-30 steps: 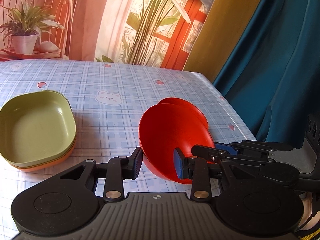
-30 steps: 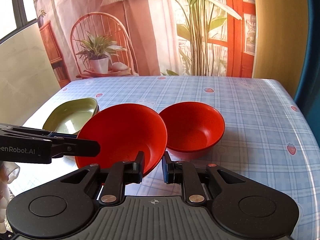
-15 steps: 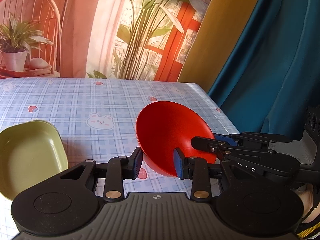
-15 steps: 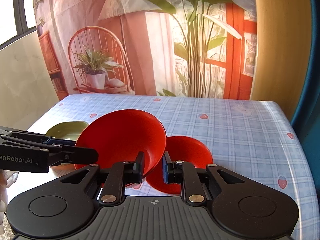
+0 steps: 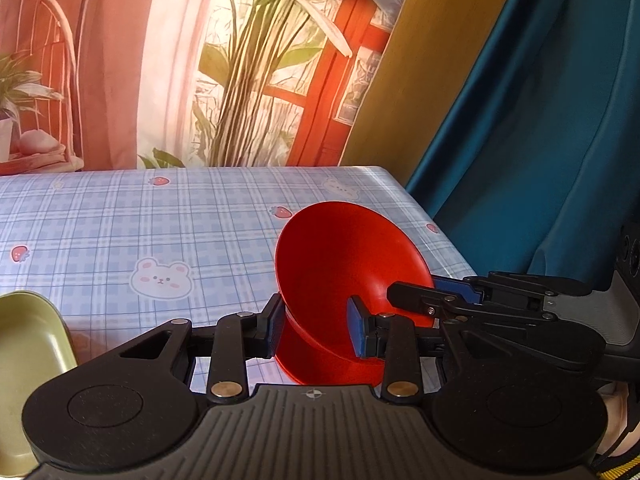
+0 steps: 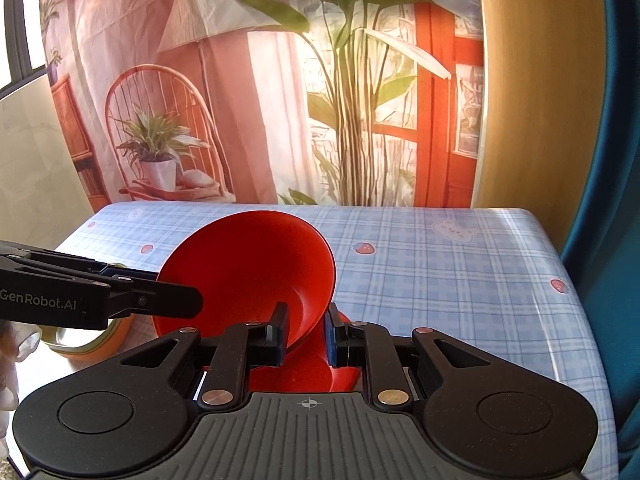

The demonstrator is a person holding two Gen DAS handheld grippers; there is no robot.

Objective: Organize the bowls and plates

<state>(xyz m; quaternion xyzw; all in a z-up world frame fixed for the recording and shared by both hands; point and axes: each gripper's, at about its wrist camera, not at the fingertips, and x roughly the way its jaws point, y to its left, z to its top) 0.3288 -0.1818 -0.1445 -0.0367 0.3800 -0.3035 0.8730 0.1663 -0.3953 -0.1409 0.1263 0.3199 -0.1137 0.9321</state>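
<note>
A red bowl point(image 5: 344, 264) is held tilted above the table by both grippers. My left gripper point(image 5: 316, 330) is shut on its near rim. My right gripper point(image 6: 306, 334) is shut on the bowl's point(image 6: 256, 272) other rim, and shows at the right of the left wrist view point(image 5: 460, 300). A second red bowl point(image 6: 320, 372) sits on the table under the held one, mostly hidden by the right gripper. A green dish point(image 5: 28, 376) stacked on an orange one point(image 6: 116, 332) sits at the left.
The table has a blue checked cloth point(image 6: 440, 280) with bear and strawberry prints. Its right edge point(image 5: 440, 236) is close to the bowl, with a blue curtain point(image 5: 540, 140) beyond. A printed backdrop point(image 6: 280, 100) stands behind the far edge.
Both grippers have lifted the red bowl up off the table and tilted it more steeply. The second red bowl has dropped low in the right wrist view.
</note>
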